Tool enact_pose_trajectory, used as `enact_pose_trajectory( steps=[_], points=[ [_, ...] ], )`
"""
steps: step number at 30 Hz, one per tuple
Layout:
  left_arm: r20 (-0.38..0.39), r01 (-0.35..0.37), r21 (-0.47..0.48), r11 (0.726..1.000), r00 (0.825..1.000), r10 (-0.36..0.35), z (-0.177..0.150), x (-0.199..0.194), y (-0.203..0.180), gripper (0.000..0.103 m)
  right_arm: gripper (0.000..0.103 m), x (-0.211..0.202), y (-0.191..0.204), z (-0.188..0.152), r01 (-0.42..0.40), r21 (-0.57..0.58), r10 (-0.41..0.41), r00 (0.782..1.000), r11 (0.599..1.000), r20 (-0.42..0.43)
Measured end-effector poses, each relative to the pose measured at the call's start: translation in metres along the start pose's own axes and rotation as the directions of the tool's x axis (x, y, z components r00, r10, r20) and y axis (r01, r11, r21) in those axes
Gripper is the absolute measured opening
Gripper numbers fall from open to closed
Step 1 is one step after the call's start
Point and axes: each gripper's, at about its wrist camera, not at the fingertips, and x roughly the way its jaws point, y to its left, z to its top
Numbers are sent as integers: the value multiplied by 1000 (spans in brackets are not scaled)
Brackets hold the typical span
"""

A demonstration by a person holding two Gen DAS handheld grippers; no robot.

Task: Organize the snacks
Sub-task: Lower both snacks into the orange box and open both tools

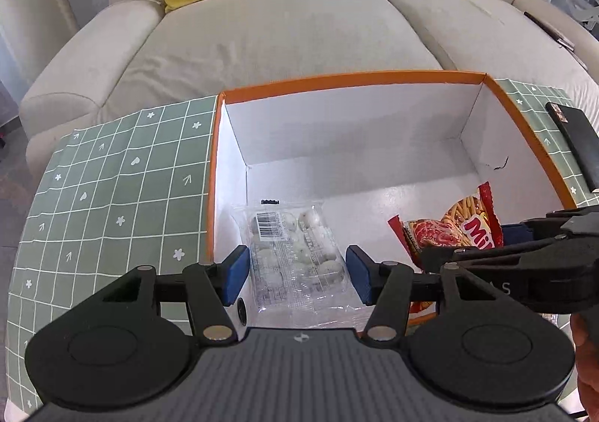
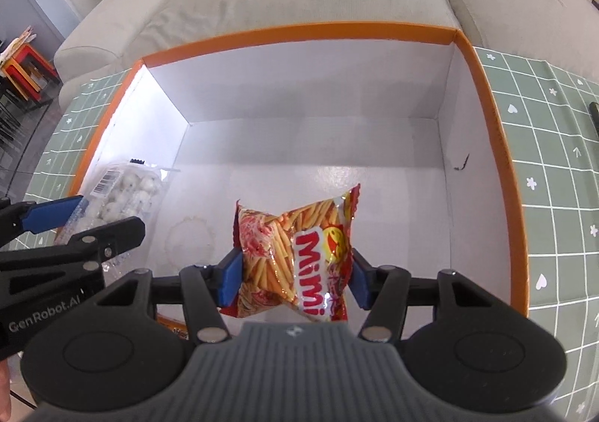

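Observation:
A white box with an orange rim (image 1: 352, 79) (image 2: 299, 30) stands on the green checked cloth. A clear pack of white sweets (image 1: 294, 253) (image 2: 123, 197) lies in its left front corner. My left gripper (image 1: 295, 272) is open, its blue pads on either side of the pack without squeezing it. My right gripper (image 2: 295, 272) is shut on a red Mimi snack bag (image 2: 299, 253) and holds it inside the box, near the front. The bag also shows at the right in the left wrist view (image 1: 456, 231).
The green cloth (image 1: 112, 190) (image 2: 554, 160) covers the table around the box. A dark flat object (image 1: 576, 141) lies on the cloth to the right. A beige sofa (image 1: 284, 32) with yellow and blue cushions stands behind.

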Motion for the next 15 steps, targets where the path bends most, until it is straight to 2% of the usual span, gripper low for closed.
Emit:
enact_pose_trajectory(
  steps=[4,8,11,15],
  points=[
    [16,-15,4,1000,1000,15,0,-2,-2,66,63,-4,2,2,2,-1,-2,1000,1000,15],
    [41,-12,-2,1000,999,12,0,-9,-2,70,66,-10,4,1,15,-9,-15,999,1000,32],
    [60,-3,-12,1000,998,4,-1,-18,-1,73,73,-18,3,0,26,3,-26,998,1000,54],
    [105,-7,-46,999,994,12,-6,-39,0,74,78,-32,3,-3,34,9,-35,995,999,97]
  ],
)
